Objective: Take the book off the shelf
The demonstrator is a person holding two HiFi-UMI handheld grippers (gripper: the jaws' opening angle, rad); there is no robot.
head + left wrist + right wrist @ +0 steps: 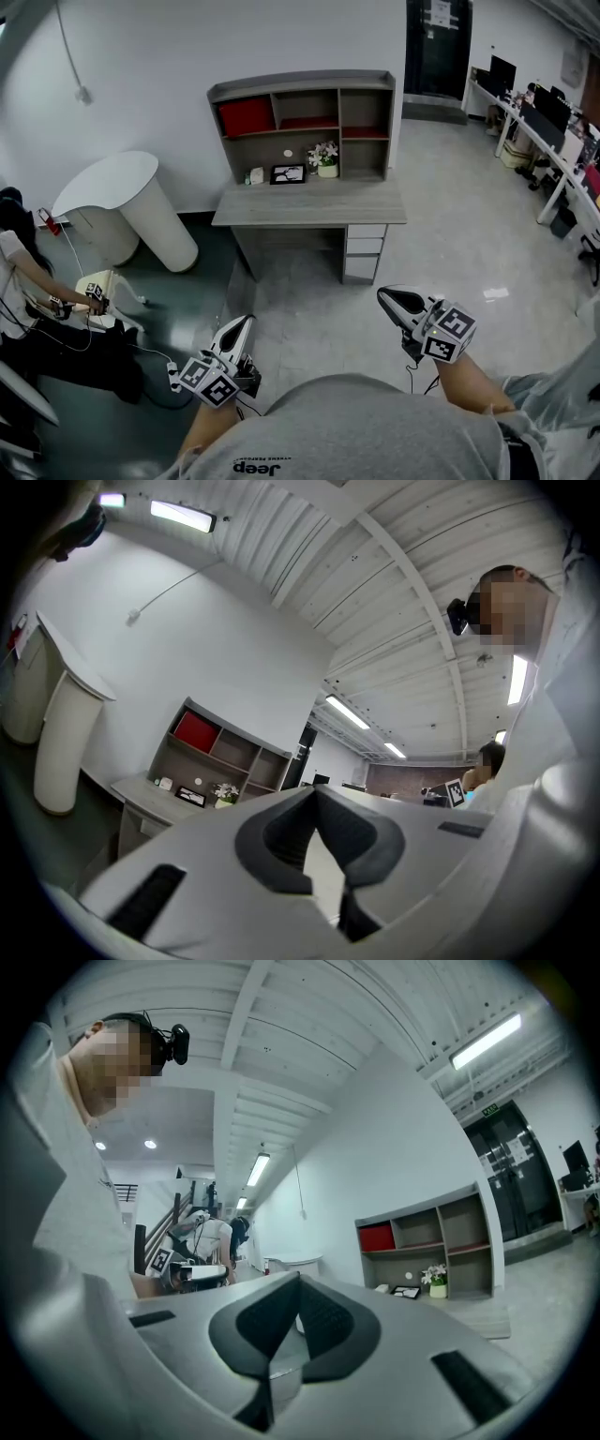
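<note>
The book is a red block (246, 117) standing in the upper left compartment of the grey shelf unit (302, 82) on a desk; it also shows as the red book (195, 731) in the left gripper view and the red book (376, 1237) in the right gripper view. My left gripper (246, 321) and my right gripper (382, 294) are held low in front of me, far short of the desk, both pointing toward it. The left gripper (314, 791) has its tips together with nothing between them. The right gripper (298, 1279) also shows its tips meeting, empty.
On the grey desk (309, 208) stand a photo frame (288, 173), a flower pot (325, 159) and a small box; drawers (364, 251) sit under its right side. A white curved counter (122, 202) stands at the left, where a seated person (28, 309) holds grippers. Office desks (544, 141) line the right.
</note>
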